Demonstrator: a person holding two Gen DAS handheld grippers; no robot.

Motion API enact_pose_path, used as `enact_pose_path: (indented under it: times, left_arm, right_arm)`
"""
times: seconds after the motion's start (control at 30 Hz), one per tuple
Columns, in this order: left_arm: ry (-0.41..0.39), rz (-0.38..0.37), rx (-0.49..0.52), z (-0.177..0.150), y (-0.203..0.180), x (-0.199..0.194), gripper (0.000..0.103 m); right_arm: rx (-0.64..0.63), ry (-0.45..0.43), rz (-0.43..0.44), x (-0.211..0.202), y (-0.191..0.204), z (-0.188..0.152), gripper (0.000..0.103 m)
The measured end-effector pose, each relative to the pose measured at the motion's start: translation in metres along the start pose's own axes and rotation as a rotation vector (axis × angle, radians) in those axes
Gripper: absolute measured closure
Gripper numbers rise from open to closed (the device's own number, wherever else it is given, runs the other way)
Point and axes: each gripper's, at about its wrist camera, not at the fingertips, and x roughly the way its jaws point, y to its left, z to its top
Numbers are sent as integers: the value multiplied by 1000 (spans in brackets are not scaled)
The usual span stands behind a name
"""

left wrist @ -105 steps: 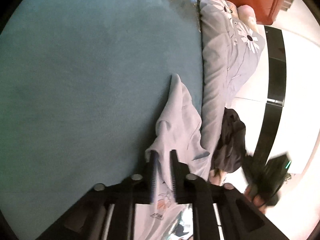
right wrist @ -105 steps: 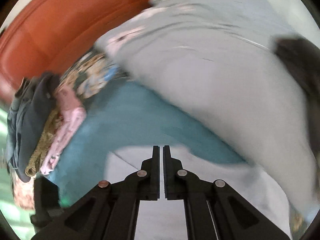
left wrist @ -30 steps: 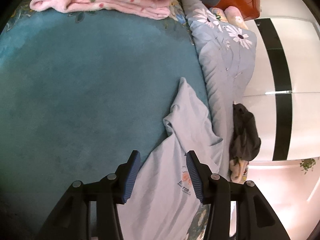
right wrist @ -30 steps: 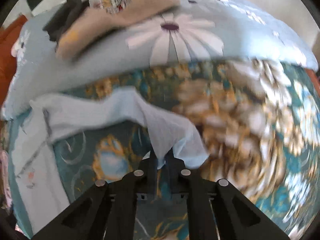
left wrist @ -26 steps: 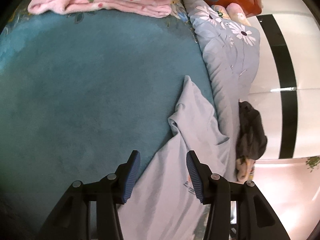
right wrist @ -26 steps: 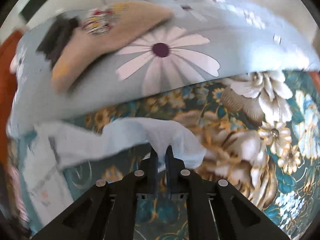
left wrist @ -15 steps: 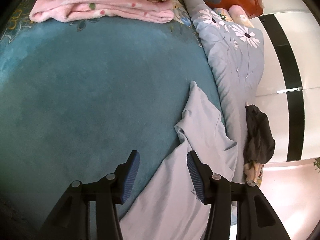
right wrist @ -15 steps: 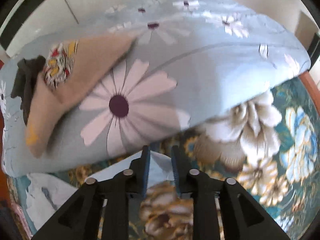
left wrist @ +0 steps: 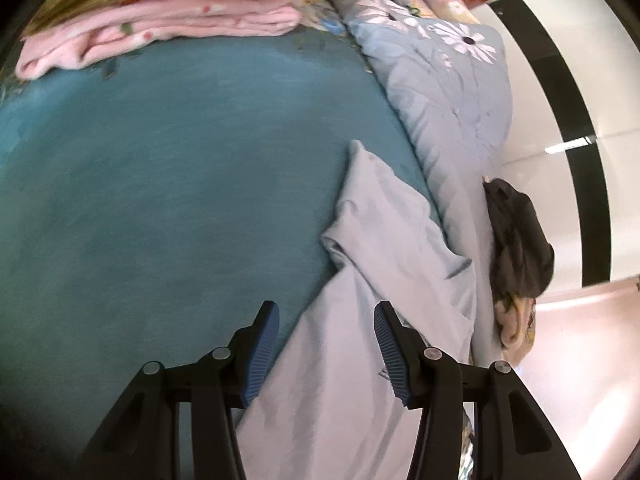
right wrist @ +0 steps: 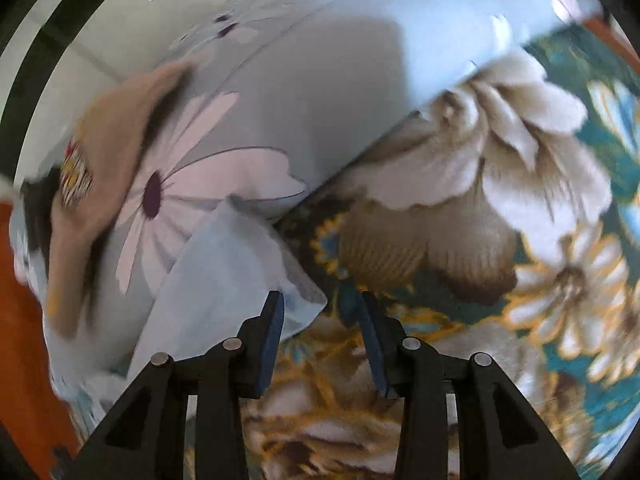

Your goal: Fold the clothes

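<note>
A pale blue-grey shirt (left wrist: 372,288) lies spread on the teal bed cover (left wrist: 168,184), one sleeve pointing away from me. My left gripper (left wrist: 326,312) is open and empty, hovering over the shirt's body. In the right wrist view my right gripper (right wrist: 322,300) is open and empty; a corner of the same pale shirt (right wrist: 228,272) lies loose beside its left finger (right wrist: 274,320), on the flowered blanket (right wrist: 460,248).
A grey quilt with daisy print (left wrist: 452,92) runs along the shirt's far side, also in the right wrist view (right wrist: 320,100). A folded pink and tan stack (left wrist: 160,24) sits at the back. Dark and tan clothes (left wrist: 516,240) lie on the quilt.
My right gripper opened and let go of the shirt corner, which now lies beside its left finger. My left gripper stayed open and shifted slightly over the shirt.
</note>
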Motion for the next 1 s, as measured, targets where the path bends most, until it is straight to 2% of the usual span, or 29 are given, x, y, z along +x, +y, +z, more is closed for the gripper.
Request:
enact_pose_path:
  times: [0.03,0.1,0.13,0.23,0.4,0.5,0.57,0.67,0.73,0.87,0.93,1.0]
  left_arm:
    - [3,-4,9,-1,-3,1,50]
    - [11,-9,26,-2,-6,2,50]
    - [14,-12,34,-3,-8,2,50]
    - [19,-29,46,-3,-11,3,50]
    - [39,-71,30,-2,-9,5,50]
    - [40,-112,8,1,-8,7,50]
    - [44,-138,-1,2,-8,8,50]
    - [69,-147,-14,4,-5,13,49]
    - [83,-144,-25,6,-2,16,49]
    - [44,-166,-42,15,7,9,49]
    - [15,-173,-71,20,15,4,47]
    - [-8,-164,-105,25,24,1,46]
  right_arm:
    - [11,-3,17,0,3,0,64]
    - [34,-8,51,-1,8,1,91]
    - [41,-12,70,-3,11,2,101]
    - [8,-51,152,-25,32,4,101]
    - [-82,-144,365,-105,79,-1,101]
    - [-188,-220,470,-163,124,-13,101]
    - [-274,-250,527,-187,165,-23,101]
    - [-421,-238,539,-202,234,-52,101]
    - [-532,-210,571,-200,291,-85,101]
    - [-725,-135,650,-182,392,-157,101]
    - [-792,-24,674,-152,437,-209,101]
    - [-853,80,653,-113,466,-264,101]
